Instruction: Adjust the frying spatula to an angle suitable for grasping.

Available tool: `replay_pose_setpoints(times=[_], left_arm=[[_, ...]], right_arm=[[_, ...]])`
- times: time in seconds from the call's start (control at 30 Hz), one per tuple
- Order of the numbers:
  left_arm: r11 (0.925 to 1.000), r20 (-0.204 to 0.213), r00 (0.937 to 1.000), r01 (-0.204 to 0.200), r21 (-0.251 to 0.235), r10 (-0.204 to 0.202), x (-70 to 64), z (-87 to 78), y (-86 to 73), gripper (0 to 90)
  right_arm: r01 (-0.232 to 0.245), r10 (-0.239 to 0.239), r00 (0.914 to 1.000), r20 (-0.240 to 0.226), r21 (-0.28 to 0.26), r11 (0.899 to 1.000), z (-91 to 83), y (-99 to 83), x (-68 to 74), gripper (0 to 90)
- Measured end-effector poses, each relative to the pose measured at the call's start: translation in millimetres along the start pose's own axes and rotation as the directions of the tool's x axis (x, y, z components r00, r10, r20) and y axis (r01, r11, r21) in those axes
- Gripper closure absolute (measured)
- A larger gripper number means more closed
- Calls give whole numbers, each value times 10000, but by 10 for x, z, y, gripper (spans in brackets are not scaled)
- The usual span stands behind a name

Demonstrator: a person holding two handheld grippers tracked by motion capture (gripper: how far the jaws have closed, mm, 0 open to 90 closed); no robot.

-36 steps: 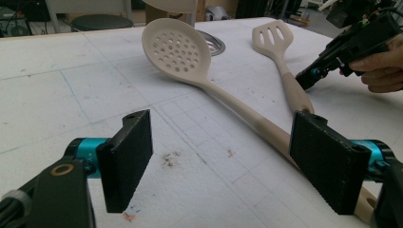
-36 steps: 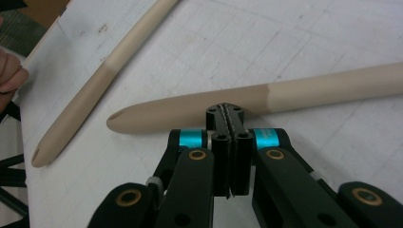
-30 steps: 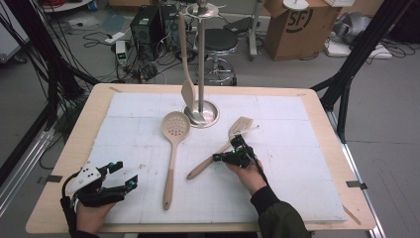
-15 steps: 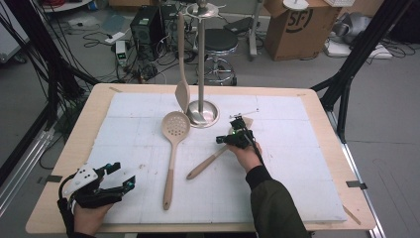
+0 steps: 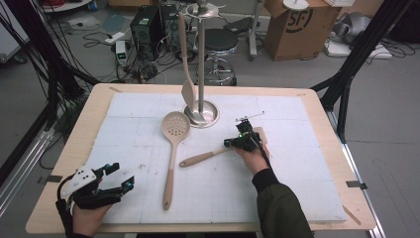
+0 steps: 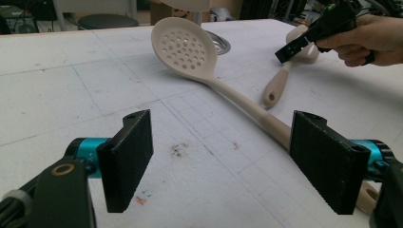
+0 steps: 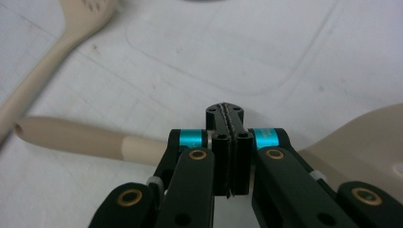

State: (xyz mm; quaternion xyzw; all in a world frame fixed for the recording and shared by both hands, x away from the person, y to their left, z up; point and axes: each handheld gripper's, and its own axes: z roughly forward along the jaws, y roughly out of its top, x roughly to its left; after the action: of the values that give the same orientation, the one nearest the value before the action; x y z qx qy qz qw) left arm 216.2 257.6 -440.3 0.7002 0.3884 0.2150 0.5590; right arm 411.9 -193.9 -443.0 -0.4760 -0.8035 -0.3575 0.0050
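A beige turner (image 5: 204,158) lies on the white mat, its head toward the right. My right gripper (image 5: 234,143) hovers just over its neck, jaws shut together with nothing between them; in the right gripper view the gripper (image 7: 225,112) has the turner (image 7: 71,135) passing beneath it. A beige slotted spoon (image 5: 175,124) lies left of the turner, handle toward me. My left gripper (image 5: 124,175) rests open at the near left corner. From the left gripper view, the gripper (image 6: 223,156) has the slotted spoon (image 6: 185,47) ahead of it.
A metal stand (image 5: 200,59) rises from a round base at the mat's far middle, with a beige spatula (image 5: 188,92) hanging from its top. The white mat (image 5: 297,188) covers a wooden table (image 5: 79,134). Boxes, cables and a stool lie beyond.
My right gripper has moved away from me along the turner, from the handle toward the head. The hanging spatula sways slightly. The left gripper has stayed put.
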Motion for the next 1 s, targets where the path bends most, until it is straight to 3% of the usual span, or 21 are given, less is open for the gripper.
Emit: replay_pose_setpoints(times=[0.3, 0.53, 0.7, 0.87, 1.0], left_arm=[[10000, -8, 10000, 38, -18, -38, 8, -11, -1, 237], [10000, 27, 10000, 30, -39, -30, -12, 6, 4, 237], [10000, 58, 10000, -22, -21, 22, -23, 15, 12, 237], [10000, 69, 10000, -21, -26, 21, -24, 13, 12, 237], [10000, 49, 10000, -26, -16, 26, -26, 11, 10, 237]], right_arm=[[92, -100, 9993, 360, 238, 9997, -72, -53, 46, 900], [-13, 7, 9988, 485, 125, 9999, -192, -215, 46, 900], [-167, 167, 9987, 489, -5, 9999, -278, -337, 35, 900], [-532, 535, 9985, 126, -265, 9982, -354, -465, -19, 900], [-400, 406, 9986, 325, -210, 9990, -428, -537, -13, 900]])
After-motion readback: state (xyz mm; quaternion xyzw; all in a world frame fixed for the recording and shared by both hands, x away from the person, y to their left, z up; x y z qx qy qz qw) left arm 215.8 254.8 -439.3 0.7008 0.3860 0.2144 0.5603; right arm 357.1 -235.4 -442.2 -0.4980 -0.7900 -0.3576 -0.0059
